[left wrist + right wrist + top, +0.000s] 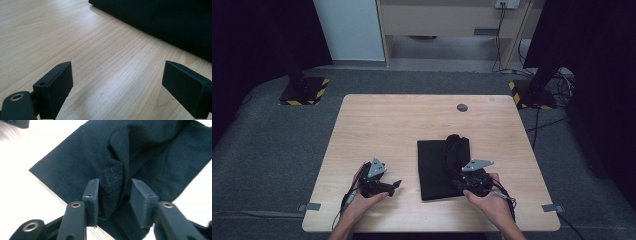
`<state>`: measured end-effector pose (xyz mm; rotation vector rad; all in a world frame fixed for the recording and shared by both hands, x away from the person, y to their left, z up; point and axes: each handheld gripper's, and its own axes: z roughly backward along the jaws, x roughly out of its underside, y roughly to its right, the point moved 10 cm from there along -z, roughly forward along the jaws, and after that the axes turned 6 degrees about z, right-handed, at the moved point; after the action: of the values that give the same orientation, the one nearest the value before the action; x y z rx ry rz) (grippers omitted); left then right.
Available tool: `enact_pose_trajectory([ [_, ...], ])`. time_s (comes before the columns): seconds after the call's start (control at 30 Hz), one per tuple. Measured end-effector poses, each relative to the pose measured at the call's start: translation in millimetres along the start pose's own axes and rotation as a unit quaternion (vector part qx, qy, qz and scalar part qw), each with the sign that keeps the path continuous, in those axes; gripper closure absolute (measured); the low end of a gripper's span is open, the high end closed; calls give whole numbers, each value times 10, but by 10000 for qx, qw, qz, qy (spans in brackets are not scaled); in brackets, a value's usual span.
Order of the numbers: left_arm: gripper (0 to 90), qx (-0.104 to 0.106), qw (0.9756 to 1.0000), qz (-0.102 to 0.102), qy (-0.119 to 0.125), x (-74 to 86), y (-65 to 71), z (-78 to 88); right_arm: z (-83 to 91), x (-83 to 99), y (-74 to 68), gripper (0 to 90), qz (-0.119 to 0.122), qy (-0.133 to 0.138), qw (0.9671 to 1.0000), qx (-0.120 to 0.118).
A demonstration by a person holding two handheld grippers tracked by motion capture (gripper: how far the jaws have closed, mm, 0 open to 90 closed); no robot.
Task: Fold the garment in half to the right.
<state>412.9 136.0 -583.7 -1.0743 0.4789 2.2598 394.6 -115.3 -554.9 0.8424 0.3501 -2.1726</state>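
On the left, our left gripper (395,184) rests low over bare wood with its jaws spread wide and nothing between them; in the left gripper view the edge of the black garment (160,22) lies ahead, apart from the pads. Moving right, the garment (439,170) sits folded flat on the near right part of the surface (382,125), with a bunched ridge of cloth running up its right half. Further right, our right gripper (460,184) sits at the garment's near right portion — in the right gripper view its jaws stand partly apart around a stitched fold of fabric (111,182), and the pads do not appear to press it, so we read this as a grip let go rather than a pinch. We judge the step in hand to be the folding of the garment, with one fold set down. The next move calls for our left gripper to reach the near left edge and for the bunched ridge to be smoothed or folded over. We can read no brand, label or writing anywhere — the stitching is plain.
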Motion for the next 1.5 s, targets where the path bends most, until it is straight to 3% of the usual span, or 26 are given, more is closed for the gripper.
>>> enact_pose_trajectory([
  [0.1, 92, 38, 9999, 60, 113, 10, 21, 18, 41, -16, 41, 545, -48, -34, 10000, 55],
  [0.17, 92, -21, 10000, -21, 37, 27, -6, 27, 71, -37, 85, 509, -71, -62, 9999, 115],
  [0.33, 94, -121, 9999, 64, 67, 46, -103, 70, 143, -121, 180, 469, -132, -43, 9996, 249],
  [0.57, 95, -129, 9998, 80, 110, 51, -93, 115, 178, -312, 227, 450, -102, 23, 9992, 396],
  [0.7, 96, -215, 9997, 18, 104, 78, -122, 123, 145, -418, 257, 434, -23, 20, 9985, 548],
  [0.87, 96, -233, 9995, 140, 144, 81, -147, 144, 45, -472, 309, 385, -58, -3, 9976, 687],
  [1.03, 96, -228, 9996, 110, 117, 104, -131, 160, -134, -426, 391, 329, -11, -206, 9953, 944],
  [1.2, 97, -271, 9994, 159, 152, 112, -157, 179, -205, -267, 592, 325, -450, -284, 9926, 1088],
  [1.33, 101, -320, 9993, 137, 165, 105, -152, 186, -263, -53, 663, 325, -559, -515, 9906, 1141],
  [1.5, 100, -320, 9994, 89, 74, 134, -135, 164, -259, 85, 729, 315, -782, -524, 9895, 1101],
])
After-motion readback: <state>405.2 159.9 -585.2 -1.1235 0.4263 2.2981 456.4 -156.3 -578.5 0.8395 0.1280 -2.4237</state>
